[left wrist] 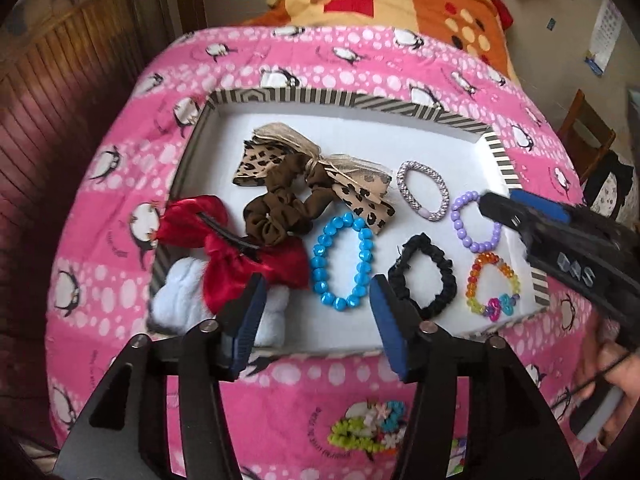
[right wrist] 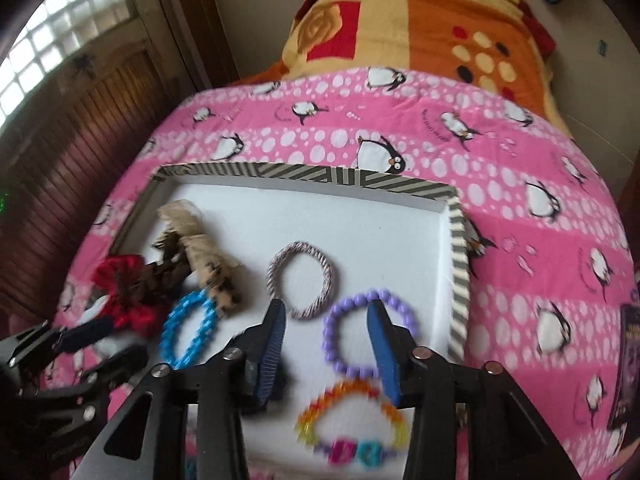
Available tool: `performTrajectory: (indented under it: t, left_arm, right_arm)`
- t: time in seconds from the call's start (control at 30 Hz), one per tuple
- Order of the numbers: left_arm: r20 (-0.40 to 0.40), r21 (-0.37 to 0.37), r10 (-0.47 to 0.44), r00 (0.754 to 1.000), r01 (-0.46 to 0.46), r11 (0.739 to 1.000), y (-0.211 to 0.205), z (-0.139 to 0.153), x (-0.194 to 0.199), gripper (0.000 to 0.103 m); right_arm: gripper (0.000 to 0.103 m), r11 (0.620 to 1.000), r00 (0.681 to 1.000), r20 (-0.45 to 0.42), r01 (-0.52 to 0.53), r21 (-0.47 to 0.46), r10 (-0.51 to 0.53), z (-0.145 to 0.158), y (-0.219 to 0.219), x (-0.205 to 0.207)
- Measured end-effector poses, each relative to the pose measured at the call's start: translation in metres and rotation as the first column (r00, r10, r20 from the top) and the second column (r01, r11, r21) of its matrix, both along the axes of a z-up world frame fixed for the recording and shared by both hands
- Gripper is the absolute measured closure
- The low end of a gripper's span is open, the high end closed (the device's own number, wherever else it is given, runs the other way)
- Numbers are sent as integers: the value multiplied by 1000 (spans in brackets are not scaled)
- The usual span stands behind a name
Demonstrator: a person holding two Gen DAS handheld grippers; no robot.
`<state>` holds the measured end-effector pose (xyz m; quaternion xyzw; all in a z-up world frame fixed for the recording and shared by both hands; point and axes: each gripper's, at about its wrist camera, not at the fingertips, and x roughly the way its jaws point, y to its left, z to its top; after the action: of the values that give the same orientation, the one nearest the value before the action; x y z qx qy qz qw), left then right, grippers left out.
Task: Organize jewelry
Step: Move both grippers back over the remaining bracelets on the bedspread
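A striped-rim tray [left wrist: 360, 100] [right wrist: 460, 280] with a white floor lies on a pink blanket. In it are a blue bead bracelet [left wrist: 320, 248] [right wrist: 176, 320], a black scrunchie [left wrist: 440, 264], a silver elastic band [left wrist: 402, 184] [right wrist: 276, 276], a purple bead bracelet [left wrist: 460, 220] [right wrist: 332, 328] and a rainbow bead bracelet [left wrist: 472, 280] [right wrist: 312, 412]. A leopard bow [left wrist: 260, 164], brown scrunchie [left wrist: 272, 216], red bow [left wrist: 228, 272] and white fluffy piece [left wrist: 176, 296] crowd its left side. My left gripper [left wrist: 318, 296] [right wrist: 108, 344] hangs open above the blue bracelet's near end. My right gripper [right wrist: 326, 312] [left wrist: 508, 208] is open over the purple bracelet, holding nothing.
The pink penguin blanket [left wrist: 320, 380] covers a rounded surface that drops off on all sides. An orange and yellow blanket [right wrist: 420, 20] is piled behind it. Wooden panelling [left wrist: 60, 100] stands at the left. A person's hand [left wrist: 612, 368] grips the right tool. A dark book [right wrist: 624, 360] lies at the right.
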<state>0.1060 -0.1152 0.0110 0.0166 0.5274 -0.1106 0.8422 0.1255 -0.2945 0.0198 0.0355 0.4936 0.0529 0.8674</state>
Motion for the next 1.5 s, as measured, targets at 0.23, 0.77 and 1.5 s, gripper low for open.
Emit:
performTrajectory:
  t: [0.23,0.77,1.5]
  left_arm:
    - [44,27,-13,999,12,1000,9,9,-34,48]
    - [113,68,-35,993,27,997,41,21,-102,48]
    - [81,-4,-30,996,30,1000,77,22,-134,47]
  right_arm:
    - [60,1000,999,30,14,7,-14,20,3,-64]
    - [60,998,998,22,58,40,-59,22,24,-151]
    - [60,998,998,-7,64,24,-64,11,51,-206]
